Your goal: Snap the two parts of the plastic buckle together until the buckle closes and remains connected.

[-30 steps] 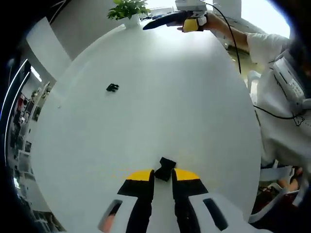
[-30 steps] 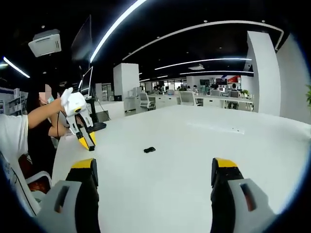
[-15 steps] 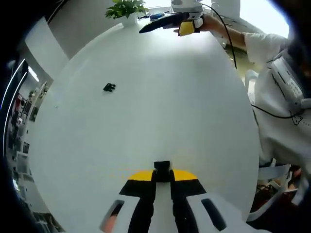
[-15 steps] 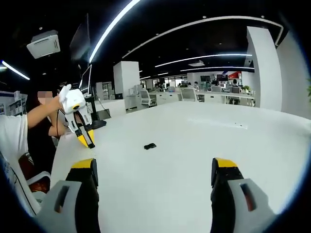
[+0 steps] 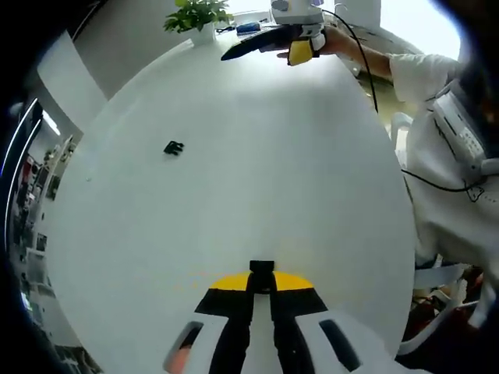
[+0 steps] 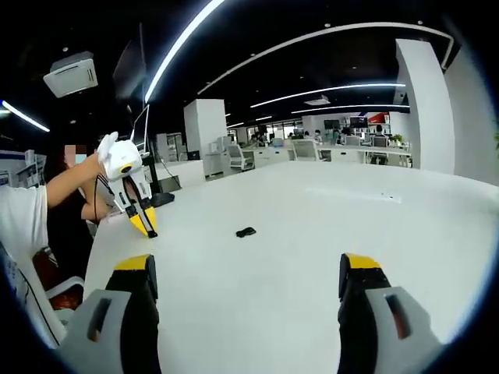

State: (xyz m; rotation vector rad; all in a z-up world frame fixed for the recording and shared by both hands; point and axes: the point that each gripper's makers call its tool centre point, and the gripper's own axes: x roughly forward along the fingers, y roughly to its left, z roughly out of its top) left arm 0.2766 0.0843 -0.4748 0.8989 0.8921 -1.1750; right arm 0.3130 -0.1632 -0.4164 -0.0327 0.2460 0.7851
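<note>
Gripping one black buckle part [image 5: 261,270] between my left gripper [image 5: 262,290] fingers, I held it above the white desk [image 5: 257,164]. The other buckle part [image 5: 173,147] lay well apart on the desk. My right gripper [image 6: 249,284] had its fingers spread wide, holding nothing, raised near a potted plant [image 5: 195,15].

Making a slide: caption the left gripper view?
Left gripper shut on one buckle part; the other buckle part lies apart on the white table.
</note>
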